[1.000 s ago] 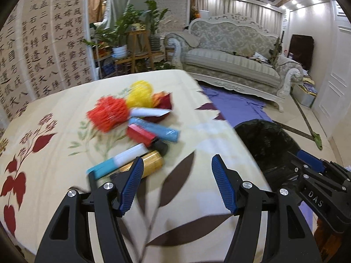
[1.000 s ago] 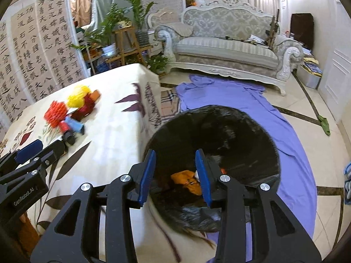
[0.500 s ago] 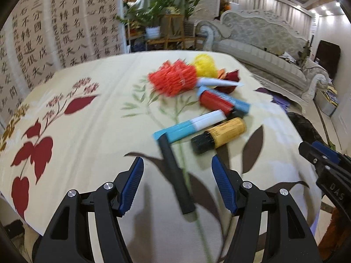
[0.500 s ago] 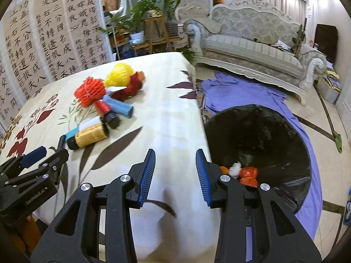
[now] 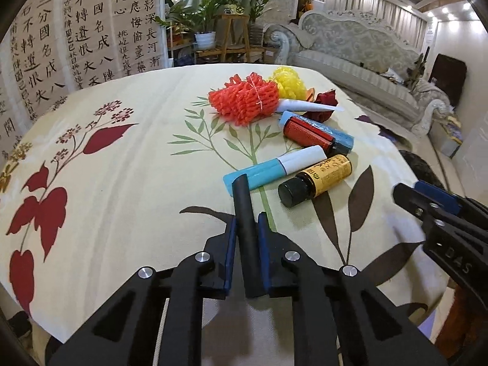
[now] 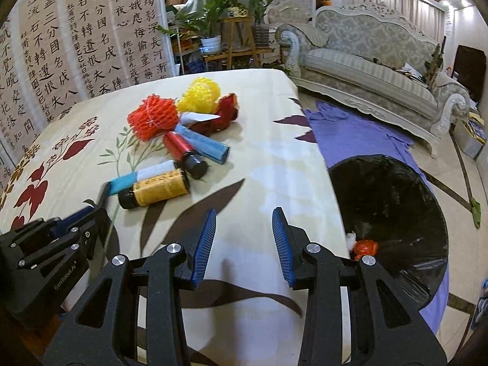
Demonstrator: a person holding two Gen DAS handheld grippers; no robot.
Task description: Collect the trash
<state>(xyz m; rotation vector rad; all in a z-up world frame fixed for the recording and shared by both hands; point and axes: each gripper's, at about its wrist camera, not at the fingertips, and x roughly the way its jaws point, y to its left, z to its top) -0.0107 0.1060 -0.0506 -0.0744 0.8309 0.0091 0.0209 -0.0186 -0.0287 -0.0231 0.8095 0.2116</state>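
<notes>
Black tube (image 5: 245, 213): long, flat, dark piece; long axis runs away from the left wrist camera, far end pointing toward the trash pile and touching or overlapping the teal tube's end; near end lies between the pads, on the tablecloth.
Left gripper (image 5: 247, 238): blue pads clamped narrow on the black tube's near half.
Teal-and-white tube (image 5: 274, 167): lies just beyond the black tube, slanting up to the right, white end farthest.
Yellow-label bottle (image 5: 317, 180): on its side beside the teal tube, roughly parallel, black cap toward the camera.
Red bottle (image 5: 308, 134): on its side, black cap toward the lower right, resting against a blue tube (image 5: 338, 134).
White tube (image 5: 305, 105): points right, tucked under the netting.
Red foam net (image 5: 244, 99): bunched, far end of the pile; yellow foam net (image 5: 288, 82) just behind it.
Dark red wrapper (image 5: 326, 100): crumpled, right of the yellow net.
Tablecloth (image 5: 122, 183): cream, leaf and flower print.
Right gripper (image 6: 244, 238): pads partly apart, nothing between them, above the table's near edge.
Black bin bag (image 6: 396, 201): open-mouthed, on the floor right of the table, over a purple cloth (image 6: 350, 134).
Bag contents: an orange-red crumpled piece (image 6: 366, 247) and a small white scrap (image 6: 350, 238); possibly more, interior too dark to tell.
</notes>
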